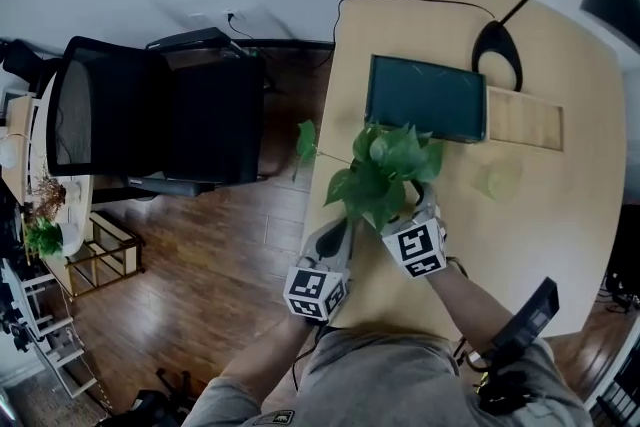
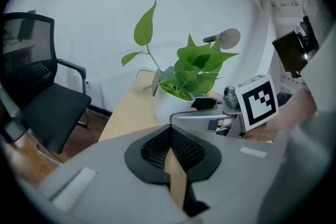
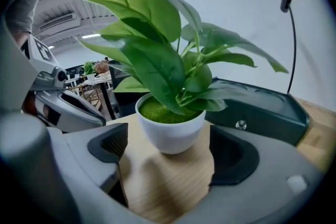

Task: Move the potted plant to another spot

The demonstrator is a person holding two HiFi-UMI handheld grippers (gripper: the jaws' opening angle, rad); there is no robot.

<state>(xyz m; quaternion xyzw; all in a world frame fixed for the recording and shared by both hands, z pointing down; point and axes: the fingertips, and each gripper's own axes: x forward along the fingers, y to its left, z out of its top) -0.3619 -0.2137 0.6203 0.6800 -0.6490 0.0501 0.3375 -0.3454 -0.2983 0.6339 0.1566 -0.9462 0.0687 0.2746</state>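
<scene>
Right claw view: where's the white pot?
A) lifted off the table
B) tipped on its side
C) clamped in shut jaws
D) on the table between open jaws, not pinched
D: the pot stands upright on the table between the tips of the right claw, whose jaws are spread wide with a gap on either side of it.

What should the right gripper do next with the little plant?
Probably slide the right gripper a little forward and close it on the white pot. Its jaws stand open on either side of the pot without touching it, and the pot sits on the table, not yet held.
</scene>
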